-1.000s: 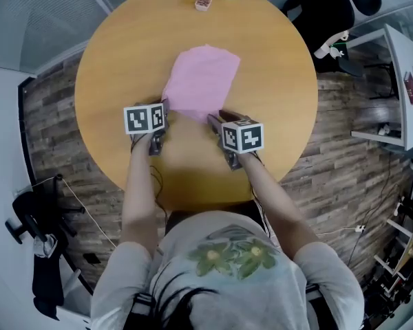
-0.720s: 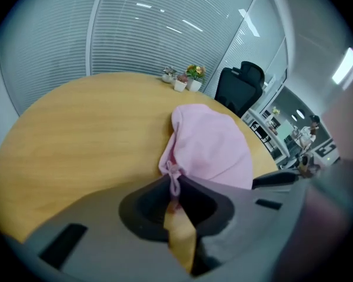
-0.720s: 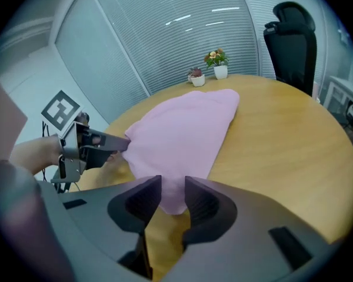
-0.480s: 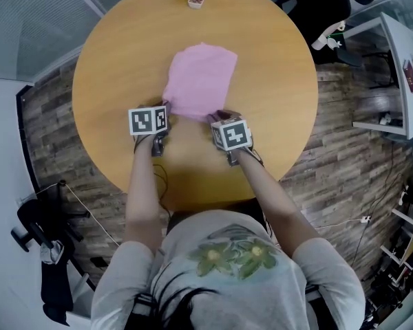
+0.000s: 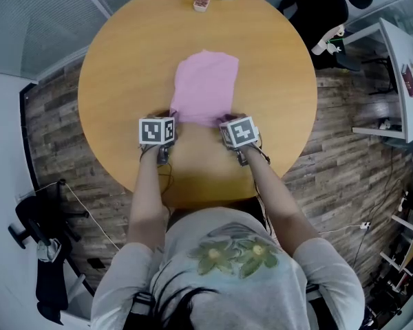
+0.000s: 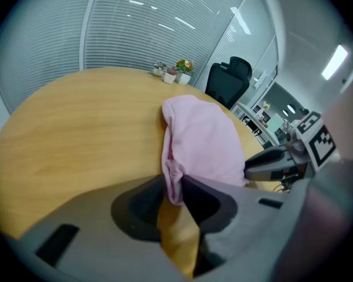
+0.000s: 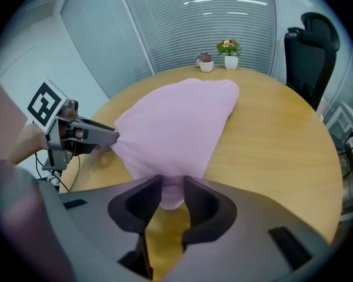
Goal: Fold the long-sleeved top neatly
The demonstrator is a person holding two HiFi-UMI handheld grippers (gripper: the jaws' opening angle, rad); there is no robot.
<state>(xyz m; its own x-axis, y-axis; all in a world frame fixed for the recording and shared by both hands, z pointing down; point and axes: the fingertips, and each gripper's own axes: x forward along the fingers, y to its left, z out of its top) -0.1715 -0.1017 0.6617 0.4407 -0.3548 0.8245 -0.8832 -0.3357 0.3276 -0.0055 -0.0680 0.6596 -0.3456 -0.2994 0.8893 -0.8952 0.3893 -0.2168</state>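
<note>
The pink top (image 5: 205, 88) lies folded in the middle of the surface (image 5: 124, 60). Only the gripper views reveal the grips. The left tongs (image 6: 175, 188), just easing wider, pinch its near-left corner. The right tongs (image 7: 172, 191), just narrowed, pinch its near-right corner.

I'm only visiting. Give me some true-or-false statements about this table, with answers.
The pink top lies on a round wooden table. True.
Its sleeves are spread wide. False: it is folded compactly, no sleeves showing.
Potted plants stand at the table's far edge. True.
Both grippers are empty. False: the left gripper and right gripper each have the top's near edge between their jaws; the left's have just been opening, the right's closing.
</note>
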